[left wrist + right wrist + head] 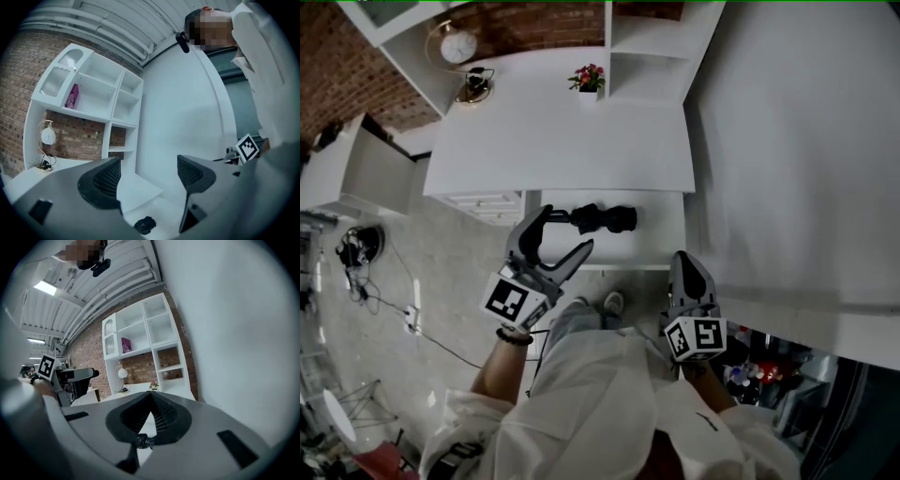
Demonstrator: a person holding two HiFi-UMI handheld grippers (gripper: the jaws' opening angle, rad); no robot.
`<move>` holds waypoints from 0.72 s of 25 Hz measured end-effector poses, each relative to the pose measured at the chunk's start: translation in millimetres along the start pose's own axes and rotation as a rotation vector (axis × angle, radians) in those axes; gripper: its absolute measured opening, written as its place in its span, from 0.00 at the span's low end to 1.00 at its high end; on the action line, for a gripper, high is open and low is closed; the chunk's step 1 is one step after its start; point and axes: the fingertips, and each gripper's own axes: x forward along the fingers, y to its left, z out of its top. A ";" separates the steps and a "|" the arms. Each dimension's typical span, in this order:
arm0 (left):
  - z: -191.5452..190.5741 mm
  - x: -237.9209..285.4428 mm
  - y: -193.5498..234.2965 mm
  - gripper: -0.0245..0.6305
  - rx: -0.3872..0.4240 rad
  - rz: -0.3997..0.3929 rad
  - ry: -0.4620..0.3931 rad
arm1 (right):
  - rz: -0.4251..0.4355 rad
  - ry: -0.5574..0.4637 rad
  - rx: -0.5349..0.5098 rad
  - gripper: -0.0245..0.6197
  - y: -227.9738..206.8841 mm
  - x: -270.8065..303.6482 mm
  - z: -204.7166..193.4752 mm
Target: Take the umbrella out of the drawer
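— Where is the umbrella?

— I see the umbrella (605, 219), black and folded, lying crosswise in the open drawer (661, 242), which sticks out from under the white tabletop (562, 141).

— And your tools?

— My left tool (568, 232) hovers at the drawer's left end with its jaws spread wide and nothing between them. In the left gripper view one dark end of the umbrella shows just below the gap. My right tool (682, 267) hangs by the drawer's right front corner, its jaws pressed together on nothing.

— Any writing to read?

— Only the black square markers on the tools' cubes. The clock (457, 45) at the back of the tabletop and the pink box (72, 96) on the shelf are too small for me to read.
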 end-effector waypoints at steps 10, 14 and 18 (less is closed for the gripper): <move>-28.7 29.4 32.2 0.61 -0.025 -0.029 0.058 | -0.001 0.054 0.006 0.06 0.0 45.6 -11.8; -41.7 52.7 38.3 0.61 0.020 -0.107 0.089 | -0.023 0.075 0.031 0.06 -2.7 68.6 -16.0; -79.0 70.9 41.6 0.61 0.152 -0.191 0.196 | -0.054 0.121 0.053 0.06 -2.3 93.9 -31.5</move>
